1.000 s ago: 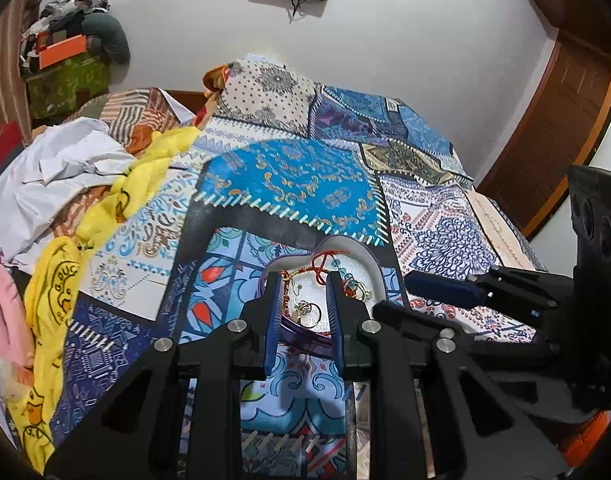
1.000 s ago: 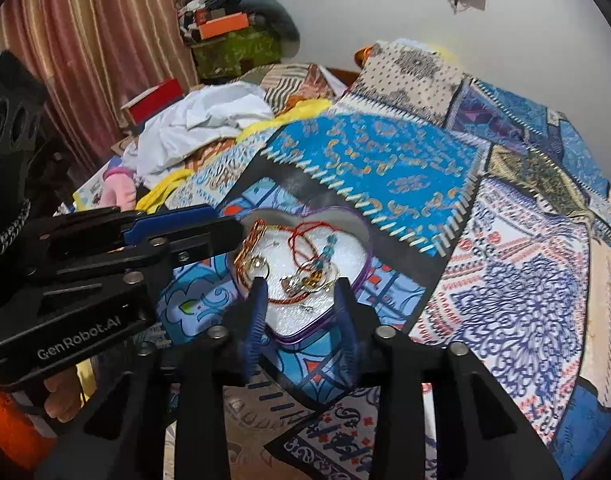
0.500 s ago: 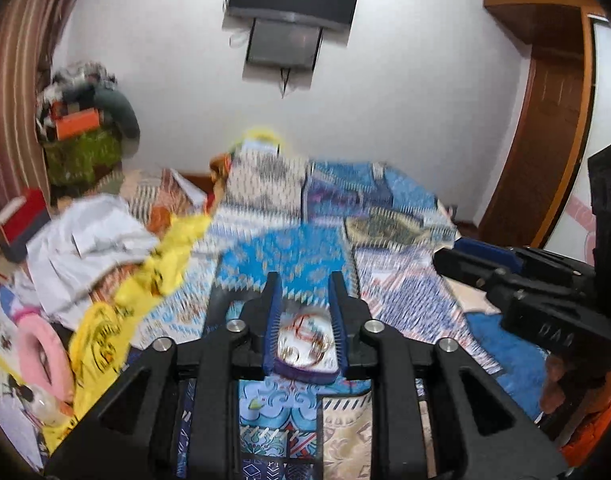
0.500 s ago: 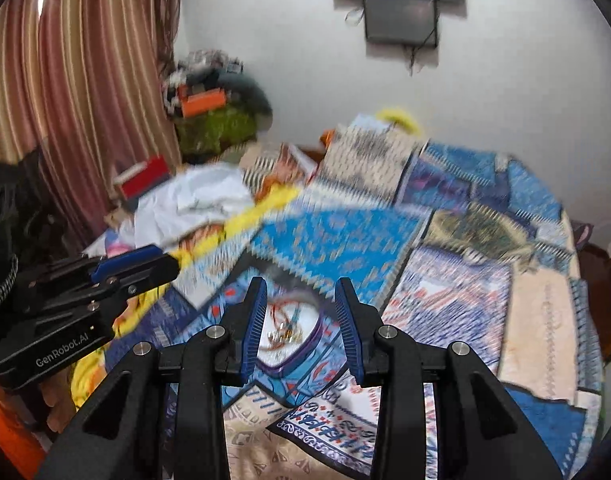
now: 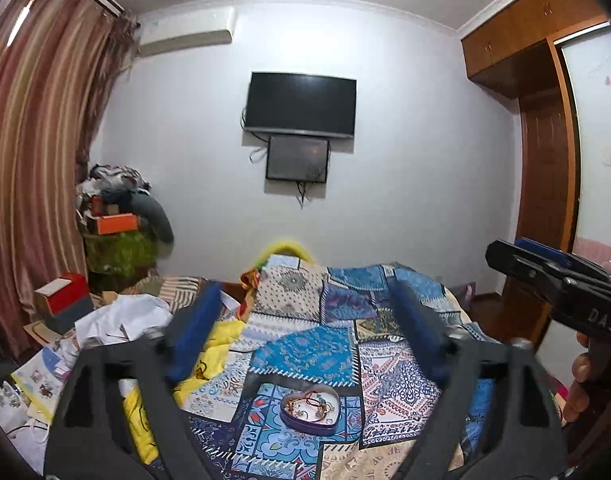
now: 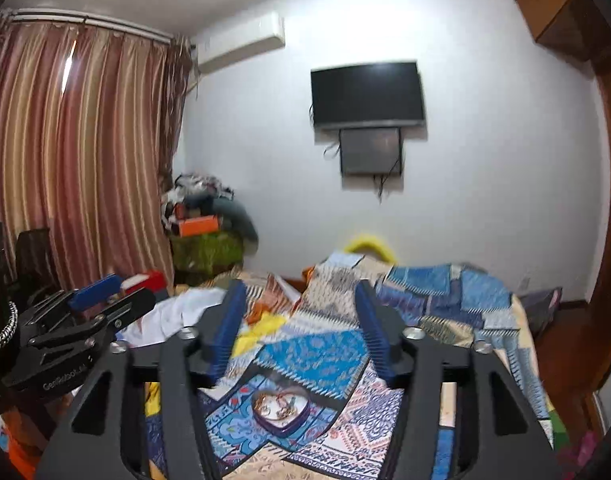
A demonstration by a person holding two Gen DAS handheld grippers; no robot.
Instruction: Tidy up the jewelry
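Purple heart-shaped tin of jewelry lies below and ahead of your wide-open, empty left gripper and right gripper, so both are free to reach it.

— Where do the 2 wrist cameras look from?
— Both sit raised near the bed's foot, well back, facing the wall TV beyond the bed. Both share the heart-shaped tin on it.

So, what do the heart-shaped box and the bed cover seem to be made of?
The heart-shaped box looks like thin metal tin: rigid purple wall with a smooth sheen, pale inside. It could also be plastic. The bed cover looks like printed cotton patchwork: matte, soft folds, many patterned panels.
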